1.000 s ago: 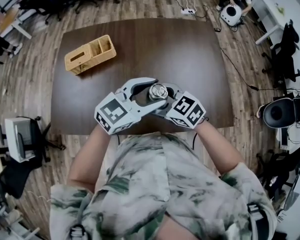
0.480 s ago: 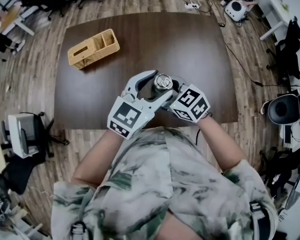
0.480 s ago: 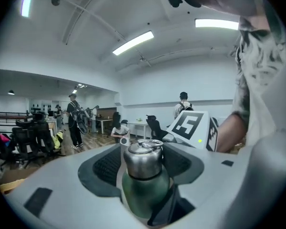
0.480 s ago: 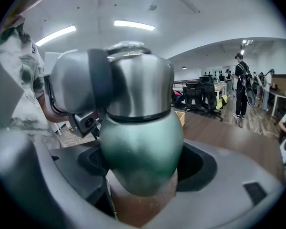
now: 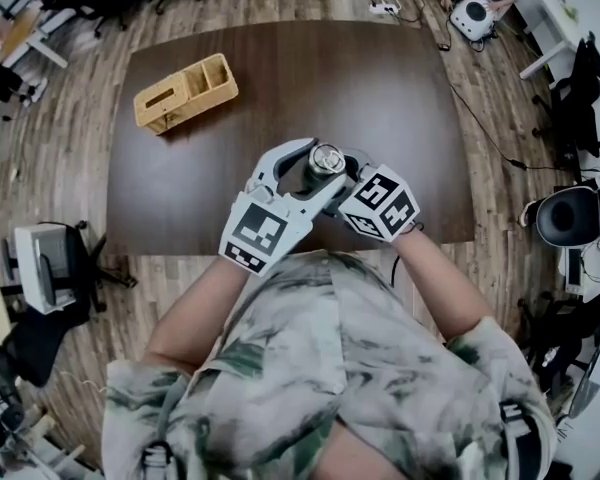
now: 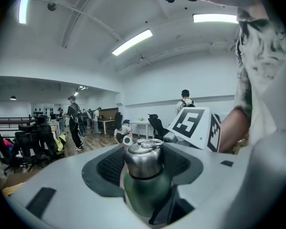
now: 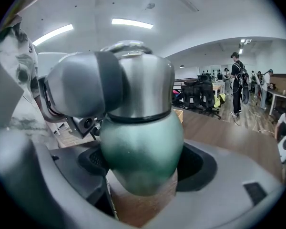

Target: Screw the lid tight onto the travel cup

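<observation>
The travel cup (image 5: 320, 168) has a green body (image 7: 140, 151) and a steel lid (image 6: 143, 157) with a ring on top, and is held upright over the table's near edge. My left gripper (image 5: 302, 171) is shut on the lid, its dark pads (image 6: 109, 165) pressing both sides. One of its grey fingers (image 7: 81, 89) shows against the lid in the right gripper view. My right gripper (image 5: 342, 175) is shut on the green body from the right, jaws hugging the bulge. The cup's base is hidden.
A wooden box (image 5: 185, 91) with compartments sits at the far left of the dark brown table (image 5: 380, 78). Office chairs, desks and cables ring the table on the wood floor. People stand in the background (image 6: 74, 123).
The left gripper's marker cube has swung rightward and nearer the right cube, turning round the lid. Both grippers and the cup sit slightly farther right in view. Almost no motion in the last half second.
</observation>
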Available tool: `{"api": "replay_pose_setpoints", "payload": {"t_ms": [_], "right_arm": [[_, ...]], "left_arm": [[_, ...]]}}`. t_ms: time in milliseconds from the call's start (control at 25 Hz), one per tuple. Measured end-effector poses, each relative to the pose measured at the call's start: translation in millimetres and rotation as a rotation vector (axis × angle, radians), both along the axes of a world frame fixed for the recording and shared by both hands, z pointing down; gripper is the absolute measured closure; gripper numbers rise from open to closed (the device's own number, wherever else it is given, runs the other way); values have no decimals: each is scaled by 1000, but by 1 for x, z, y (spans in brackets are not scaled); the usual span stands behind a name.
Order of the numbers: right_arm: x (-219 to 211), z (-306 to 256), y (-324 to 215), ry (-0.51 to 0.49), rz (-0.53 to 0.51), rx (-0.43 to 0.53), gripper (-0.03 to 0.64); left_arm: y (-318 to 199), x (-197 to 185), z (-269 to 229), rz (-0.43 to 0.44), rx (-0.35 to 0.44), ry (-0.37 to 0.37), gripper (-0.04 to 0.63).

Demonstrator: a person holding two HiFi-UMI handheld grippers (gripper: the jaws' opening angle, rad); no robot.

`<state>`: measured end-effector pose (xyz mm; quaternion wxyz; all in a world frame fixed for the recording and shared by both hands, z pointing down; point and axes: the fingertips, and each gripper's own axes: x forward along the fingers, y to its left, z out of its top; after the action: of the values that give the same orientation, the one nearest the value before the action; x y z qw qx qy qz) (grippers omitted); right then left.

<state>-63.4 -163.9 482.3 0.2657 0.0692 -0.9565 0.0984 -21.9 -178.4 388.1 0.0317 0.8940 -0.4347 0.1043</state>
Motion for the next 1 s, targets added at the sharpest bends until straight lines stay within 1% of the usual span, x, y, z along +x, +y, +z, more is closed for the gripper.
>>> {"api": "replay_pose_setpoints", "payload": {"t_ms": [200, 360, 480, 720, 760, 840, 920, 1000], "right_arm": [[-3, -3, 5, -9, -27, 10, 218], [-3, -2, 8, -12, -46, 11, 218], [-2, -2, 8, -15, -56, 11, 218], [1, -3, 9, -13, -68, 16, 218], [1, -3, 9, -11, -66, 17, 218], [-1, -1, 8, -6, -58, 15, 218], [-2, -1, 5, -7, -42, 13, 218], [-3, -2, 1, -10, -20, 10, 218]], "left_arm": [[7, -1, -3, 129, 14, 6, 339], [10, 0, -2, 223, 8, 16, 339], [11, 1, 0, 272, -5, 25, 340], [13, 2, -2, 340, -23, 53, 341], [13, 1, -2, 343, -29, 61, 342], [12, -2, -1, 321, -37, 67, 340], [8, -3, -2, 263, -25, 64, 337], [4, -3, -2, 188, -24, 53, 322]]}}
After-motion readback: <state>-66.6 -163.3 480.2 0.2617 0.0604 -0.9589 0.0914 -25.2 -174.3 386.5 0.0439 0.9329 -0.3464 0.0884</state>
